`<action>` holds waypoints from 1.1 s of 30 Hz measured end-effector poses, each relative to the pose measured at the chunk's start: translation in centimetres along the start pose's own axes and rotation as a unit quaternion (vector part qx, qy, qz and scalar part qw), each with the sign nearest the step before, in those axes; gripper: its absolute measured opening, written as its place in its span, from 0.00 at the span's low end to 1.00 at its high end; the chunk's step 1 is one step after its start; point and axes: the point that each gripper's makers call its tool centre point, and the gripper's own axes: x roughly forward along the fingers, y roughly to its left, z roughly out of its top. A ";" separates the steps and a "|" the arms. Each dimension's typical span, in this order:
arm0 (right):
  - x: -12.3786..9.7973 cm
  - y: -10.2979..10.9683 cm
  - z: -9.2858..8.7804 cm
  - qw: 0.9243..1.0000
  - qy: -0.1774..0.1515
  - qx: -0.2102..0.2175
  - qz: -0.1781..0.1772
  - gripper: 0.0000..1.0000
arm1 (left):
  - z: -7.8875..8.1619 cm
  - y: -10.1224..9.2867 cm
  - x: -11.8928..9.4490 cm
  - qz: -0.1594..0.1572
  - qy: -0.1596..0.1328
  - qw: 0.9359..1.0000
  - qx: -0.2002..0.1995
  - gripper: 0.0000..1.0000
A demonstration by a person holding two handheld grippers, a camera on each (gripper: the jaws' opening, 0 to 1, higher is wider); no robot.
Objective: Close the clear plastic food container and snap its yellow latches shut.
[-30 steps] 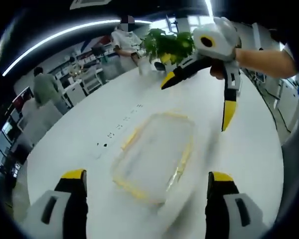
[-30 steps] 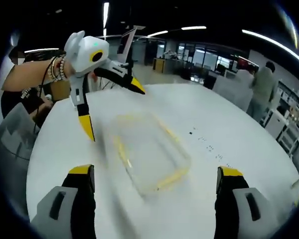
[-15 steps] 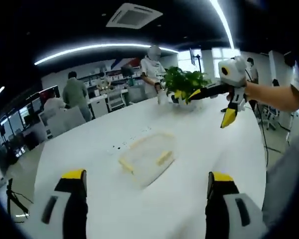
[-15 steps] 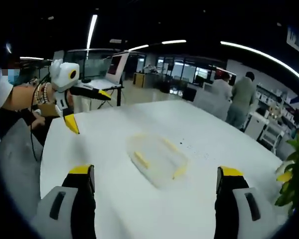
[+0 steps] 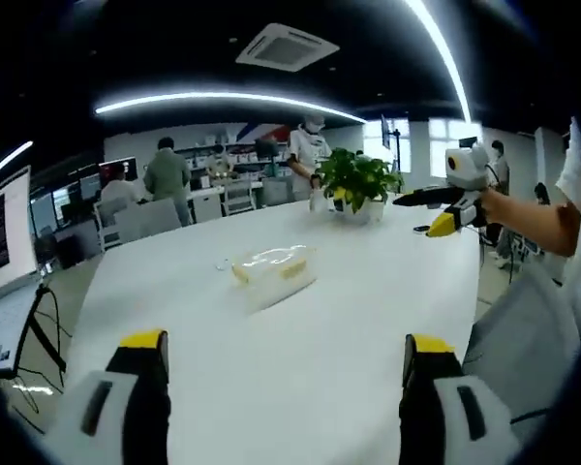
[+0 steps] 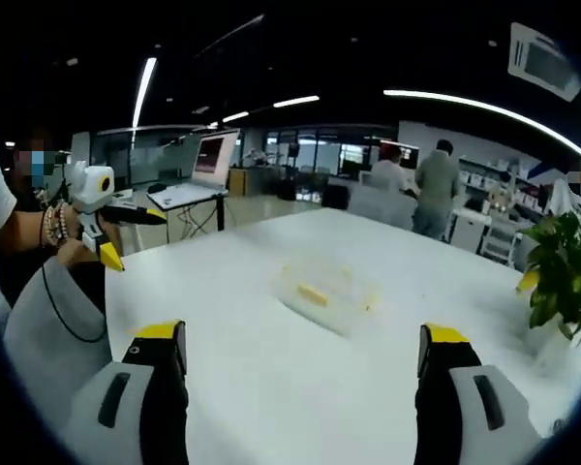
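The clear plastic container (image 5: 274, 265) with yellow latches lies on the round white table (image 5: 300, 329), well ahead of both grippers. In the right gripper view the container (image 6: 327, 291) looks small and blurred, and I cannot tell how its latches stand. My left gripper (image 5: 286, 341) is open and holds nothing, its yellow-tipped jaws wide apart near the table's edge. My right gripper (image 6: 300, 334) is open and holds nothing too. A hand holds the right gripper (image 5: 452, 205) up at the far right, off the table's side. The left gripper (image 6: 105, 225) hangs at the far left, jaws apart.
A potted green plant (image 5: 356, 179) stands at the table's far edge, and the plant (image 6: 562, 276) sits right of the container. Several people stand among desks behind. A monitor (image 5: 2, 232) is at the left, and a laptop (image 6: 201, 167) sits on a side table.
Both grippers have drawn back from just over the container to the table's edge, so it now looks small and distant. Both stay open; the container stays put on the table.
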 end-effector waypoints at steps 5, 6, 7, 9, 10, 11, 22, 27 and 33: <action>-1.9 1.4 -1.6 1.000 -0.004 0.013 -0.024 0.97 | -1.4 -0.5 -2.4 0.007 -0.005 1.000 -0.013 0.99; -2.3 1.6 -1.9 1.000 -0.004 0.016 -0.025 0.96 | -1.7 -0.7 -2.7 0.009 -0.005 1.000 -0.013 0.99; -2.7 1.9 -2.4 0.999 -0.002 0.020 -0.028 0.95 | -2.0 -0.9 -3.0 0.009 -0.002 1.000 -0.014 0.99; -3.3 2.0 -3.5 0.999 0.009 0.023 -0.042 0.95 | -2.7 -1.4 -3.5 0.007 -0.004 1.000 -0.029 0.99; -3.5 2.2 -3.8 0.999 0.011 0.024 -0.044 0.95 | -3.0 -1.6 -3.6 0.006 -0.004 0.999 -0.032 0.99; -3.9 2.4 -4.3 0.998 0.013 0.028 -0.047 0.95 | -3.3 -1.9 -3.8 0.005 -0.007 0.999 -0.039 0.99; -5.3 3.1 -7.1 0.995 0.019 0.061 -0.071 0.94 | -5.2 -3.3 -3.8 0.006 -0.008 0.998 -0.063 0.96; -5.0 3.7 -8.0 0.995 0.031 0.059 -0.071 0.93 | -6.1 -3.4 -3.6 0.006 0.006 0.998 -0.058 0.95; -5.0 3.3 -8.4 0.994 0.034 0.061 -0.079 0.93 | -7.2 -3.6 -3.2 0.001 0.032 0.998 -0.060 0.95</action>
